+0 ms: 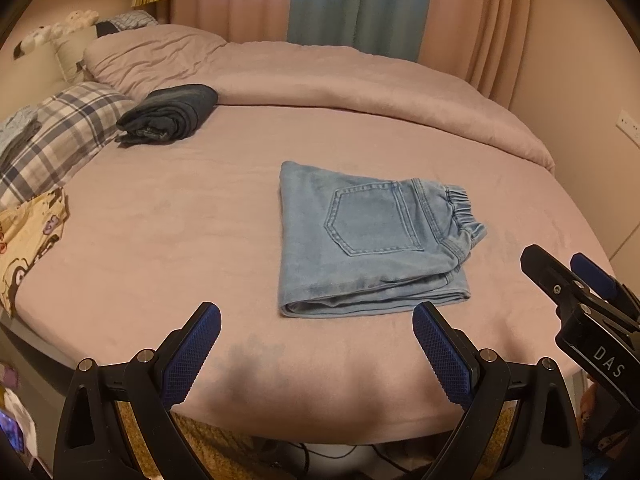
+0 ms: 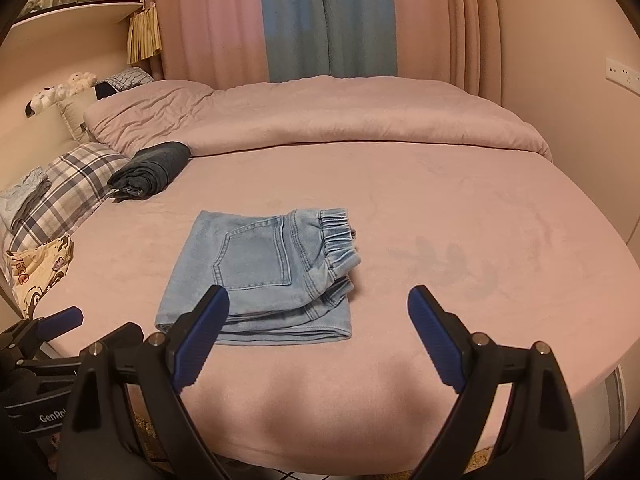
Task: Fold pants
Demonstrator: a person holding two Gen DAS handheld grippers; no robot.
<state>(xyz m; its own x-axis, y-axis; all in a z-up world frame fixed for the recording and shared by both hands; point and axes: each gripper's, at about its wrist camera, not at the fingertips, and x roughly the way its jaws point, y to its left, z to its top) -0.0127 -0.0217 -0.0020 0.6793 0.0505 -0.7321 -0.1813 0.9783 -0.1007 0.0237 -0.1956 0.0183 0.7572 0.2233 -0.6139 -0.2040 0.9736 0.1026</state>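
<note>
The left claw [image 1: 316, 332] is spread and empty at the bed's [image 1: 160, 240] near edge. The light-blue denim pants with elastic waistband [image 1: 360, 240] lie folded mid-bed; likely soft and moderately heavy, best gripped at the layered near hem. The right claw [image 2: 318, 316] is spread, empty. Only the right view shows the shelf [image 2: 80, 8].

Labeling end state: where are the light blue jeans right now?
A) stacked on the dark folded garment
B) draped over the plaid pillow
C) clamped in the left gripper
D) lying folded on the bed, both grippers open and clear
D: the light blue jeans lie folded flat on the bed sheet, with the left gripper and right gripper open and holding nothing.
</note>
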